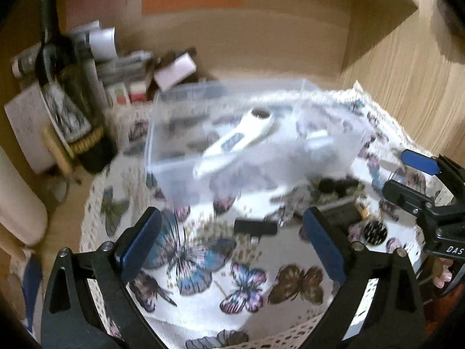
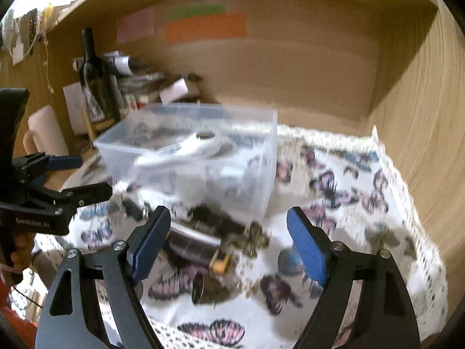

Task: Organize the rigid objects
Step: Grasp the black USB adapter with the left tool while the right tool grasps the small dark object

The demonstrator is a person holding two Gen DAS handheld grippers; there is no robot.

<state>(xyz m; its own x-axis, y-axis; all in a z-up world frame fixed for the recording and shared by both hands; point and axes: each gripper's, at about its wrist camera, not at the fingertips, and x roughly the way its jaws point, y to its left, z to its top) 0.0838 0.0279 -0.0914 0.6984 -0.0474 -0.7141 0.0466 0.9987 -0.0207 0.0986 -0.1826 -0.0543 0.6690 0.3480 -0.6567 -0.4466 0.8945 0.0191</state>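
A clear plastic box [image 1: 180,174] [image 2: 261,180] stands on the butterfly-print cloth [image 1: 203,261] [image 2: 348,203]. Inside it lie a white thermometer [image 1: 238,139] [image 2: 189,148] and other small items. In front of the box lie a small black bar [image 1: 255,228], a dark cylinder with a metal band [image 2: 194,244] [image 1: 340,209], and a small round speaker-like part [image 2: 203,290] [image 1: 375,231]. My left gripper [image 1: 232,244] is open and empty above the cloth. My right gripper [image 2: 229,247] is open and empty over the loose parts; it also shows in the left wrist view [image 1: 407,180].
A dark wine bottle [image 1: 66,93] [image 2: 96,87] stands at the back left beside stacked papers and small boxes [image 1: 130,72]. Wooden walls [image 2: 421,145] close the back and right. A pink cup [image 2: 46,133] stands at the left.
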